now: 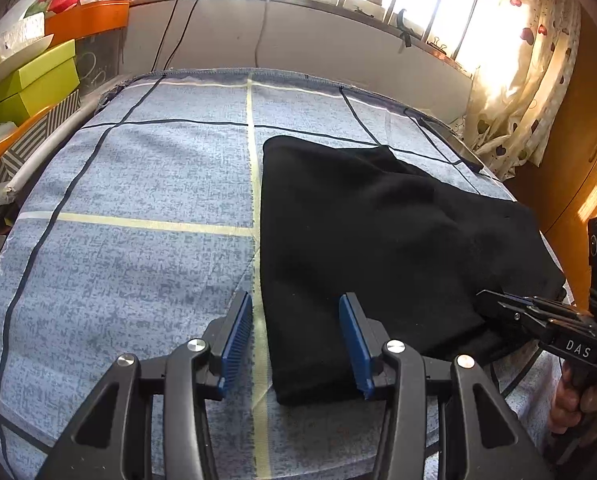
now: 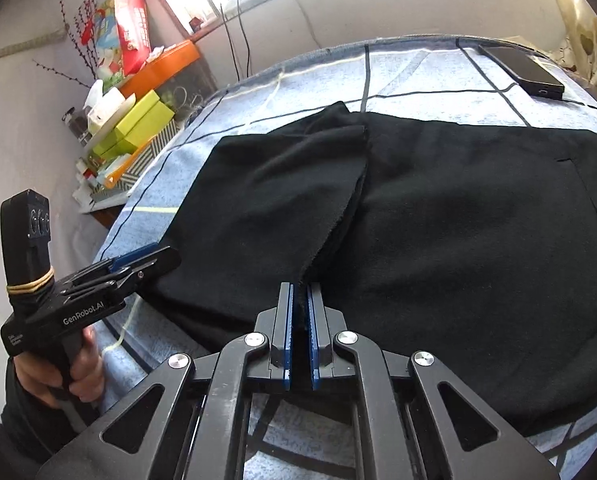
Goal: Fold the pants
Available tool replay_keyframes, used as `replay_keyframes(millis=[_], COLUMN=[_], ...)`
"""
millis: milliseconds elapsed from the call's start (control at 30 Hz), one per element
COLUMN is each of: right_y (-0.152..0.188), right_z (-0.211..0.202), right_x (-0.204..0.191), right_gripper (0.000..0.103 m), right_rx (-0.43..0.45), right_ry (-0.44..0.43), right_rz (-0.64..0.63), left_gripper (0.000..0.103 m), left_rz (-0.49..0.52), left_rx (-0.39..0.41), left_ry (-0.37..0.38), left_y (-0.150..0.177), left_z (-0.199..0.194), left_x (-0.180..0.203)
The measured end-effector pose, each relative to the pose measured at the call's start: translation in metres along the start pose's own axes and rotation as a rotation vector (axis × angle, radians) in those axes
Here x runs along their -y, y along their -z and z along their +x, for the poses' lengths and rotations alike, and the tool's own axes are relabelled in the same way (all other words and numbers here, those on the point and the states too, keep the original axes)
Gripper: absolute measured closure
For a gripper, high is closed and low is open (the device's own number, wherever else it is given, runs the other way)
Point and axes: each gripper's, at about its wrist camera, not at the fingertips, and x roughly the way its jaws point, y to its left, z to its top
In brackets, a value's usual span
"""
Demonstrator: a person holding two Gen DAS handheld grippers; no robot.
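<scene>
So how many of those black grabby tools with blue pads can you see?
2. The left tool is open over the near left corner of the black fabric pants; the right tool is shut on the pants' near edge. None looks hidden.

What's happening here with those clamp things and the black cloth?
A person is folding a pair of black fabric pants laid on a blue checked bedsheet, holding a black two-finger gripper in each hand. The right gripper has pinched the near edge of the folded-over pants layer. The left gripper is open, its blue pads straddling the pants' left edge without pressing it. A dark phone lies at the sheet's far corner.
</scene>
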Motion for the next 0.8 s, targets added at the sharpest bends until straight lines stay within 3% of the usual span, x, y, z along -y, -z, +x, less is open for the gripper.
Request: replay_keyframes(millis=[333,500,600,733,800], right_y=[0.005,0.008,0.01,0.015,0.017], right_z=[-0.015,-0.026,-0.034,-0.037,-0.037], right_x=[0.004,0.006,0.007,0.012,0.017], right_gripper=[0.095,0.095,0.095,0.095,0.095], right_rx=[0.056,0.079,0.108,0.1,0.084], right_ry=[-0.034,0.016,0.019,0.077,0.106], right_rz=[0.026,0.004,0.003,-0.018,-0.023], left_gripper=[0.055,0.056,0.056,0.056,0.055], left_rz=[0.003,0.003,0.056,0.112,0.167], left_rx=[-0.004,0.046,0.055,-0.018,-0.002], left_ry=[0.0,0.007,0.032,0.048,0.004], left_y=[0.004,-0.003,-0.006,0.001,0.007], left_z=[-0.008,-0.023,-0.022,0.001,0.005], left_x=[0.0,0.008,0.027,0.046,0.056])
